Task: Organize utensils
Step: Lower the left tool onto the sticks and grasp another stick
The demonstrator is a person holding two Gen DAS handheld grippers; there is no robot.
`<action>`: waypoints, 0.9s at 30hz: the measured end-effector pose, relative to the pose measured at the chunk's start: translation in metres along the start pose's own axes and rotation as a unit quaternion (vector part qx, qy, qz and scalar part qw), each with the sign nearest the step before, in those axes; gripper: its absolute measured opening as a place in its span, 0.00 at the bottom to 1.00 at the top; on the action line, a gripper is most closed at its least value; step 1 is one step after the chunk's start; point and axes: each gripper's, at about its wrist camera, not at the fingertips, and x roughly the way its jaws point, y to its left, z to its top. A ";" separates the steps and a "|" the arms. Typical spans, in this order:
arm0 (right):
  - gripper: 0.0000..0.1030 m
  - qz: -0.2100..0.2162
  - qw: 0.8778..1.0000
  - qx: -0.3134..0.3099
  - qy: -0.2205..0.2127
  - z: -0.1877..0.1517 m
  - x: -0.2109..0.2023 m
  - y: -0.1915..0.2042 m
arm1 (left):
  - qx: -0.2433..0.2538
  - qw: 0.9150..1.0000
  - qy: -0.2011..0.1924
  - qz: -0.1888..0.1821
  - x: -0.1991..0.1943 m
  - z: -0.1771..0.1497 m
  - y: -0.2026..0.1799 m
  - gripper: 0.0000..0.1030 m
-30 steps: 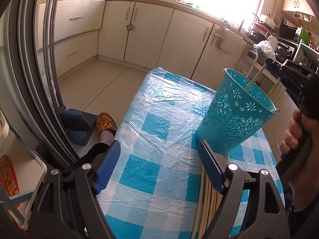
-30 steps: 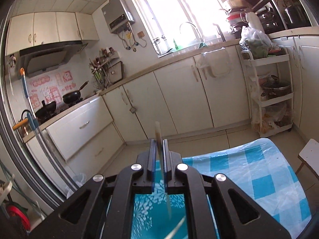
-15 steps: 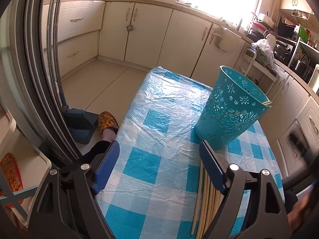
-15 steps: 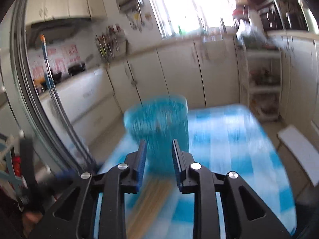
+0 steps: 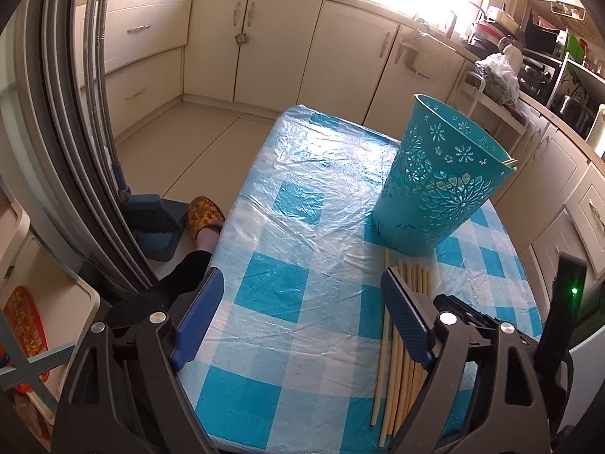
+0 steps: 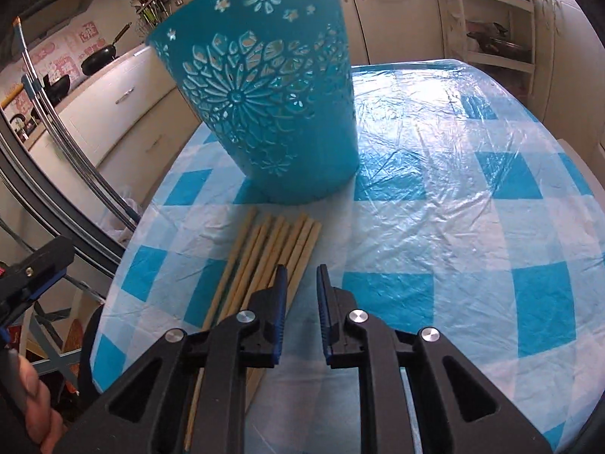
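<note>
A teal perforated basket [image 5: 442, 181] stands on the blue-checked table [image 5: 287, 227]; it also shows in the right wrist view [image 6: 268, 98]. Chopstick tips [image 5: 510, 160] poke over its far rim. Several wooden chopsticks [image 5: 401, 344] lie side by side in front of it, also in the right wrist view [image 6: 264, 257]. My left gripper [image 5: 298, 302] is wide open and empty, its right finger over the chopsticks. My right gripper [image 6: 300, 276] is slightly open and empty, low over the near ends of the chopsticks.
Kitchen cabinets [image 5: 280, 45] run along the far wall. A dustpan [image 5: 155, 227] and a slippered foot [image 5: 202, 215] are on the floor left of the table. A shelf rack [image 6: 491, 30] stands beyond the table.
My right gripper let go of a chopstick over the basket, opened a little, and came down to the chopsticks on the table. The left gripper barely moved.
</note>
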 end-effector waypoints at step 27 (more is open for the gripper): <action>0.11 0.001 0.999 -0.036 -0.003 -0.007 -0.010 -0.041 | 0.140 0.984 0.104 0.043 0.103 -0.006 -0.074 0.82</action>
